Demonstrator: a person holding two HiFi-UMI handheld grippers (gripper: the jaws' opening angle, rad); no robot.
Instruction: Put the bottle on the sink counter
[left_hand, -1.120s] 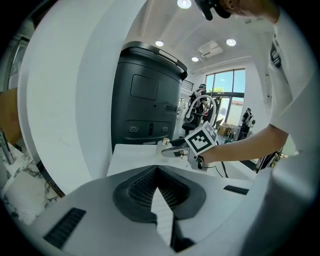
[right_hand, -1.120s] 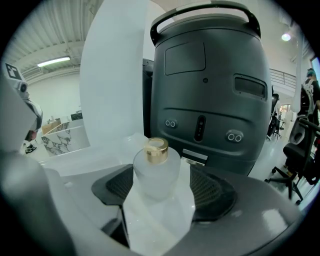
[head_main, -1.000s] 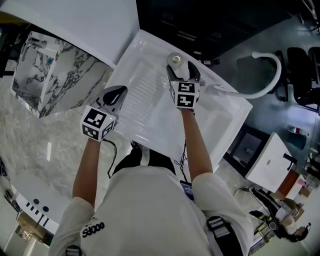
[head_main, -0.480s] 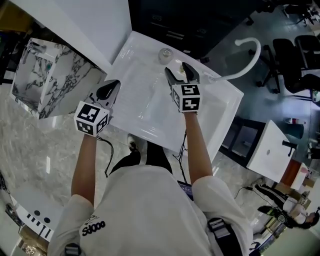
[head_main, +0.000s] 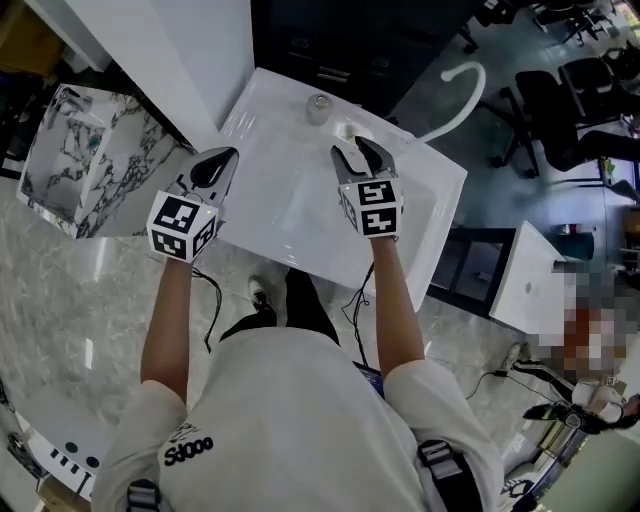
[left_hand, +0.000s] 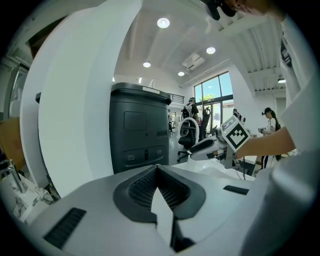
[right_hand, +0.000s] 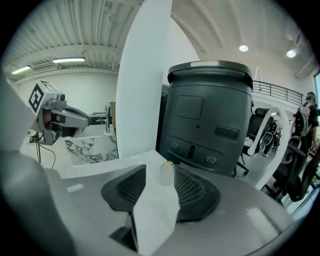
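A small clear bottle (head_main: 318, 106) with a pale cap stands upright on the far rim of the white sink counter (head_main: 290, 215). In the right gripper view the bottle (right_hand: 167, 173) shows just beyond the jaw tips, apart from them. My right gripper (head_main: 358, 152) hovers over the sink a short way in front of the bottle. Its jaws are closing with a gap still between them and nothing in it. My left gripper (head_main: 214, 166) hangs at the sink's left edge, its jaws together and empty (left_hand: 156, 170).
A dark grey cabinet (right_hand: 210, 115) stands behind the sink. A white curved hose (head_main: 455, 85) arcs at the back right. A marble-patterned basin (head_main: 70, 160) lies to the left beside a white panel (head_main: 170, 40). Office chairs (head_main: 560, 110) stand at the far right.
My right gripper has drawn back from the bottle, which stays standing on the far rim. Its jaws have narrowed. The left gripper has hardly moved.
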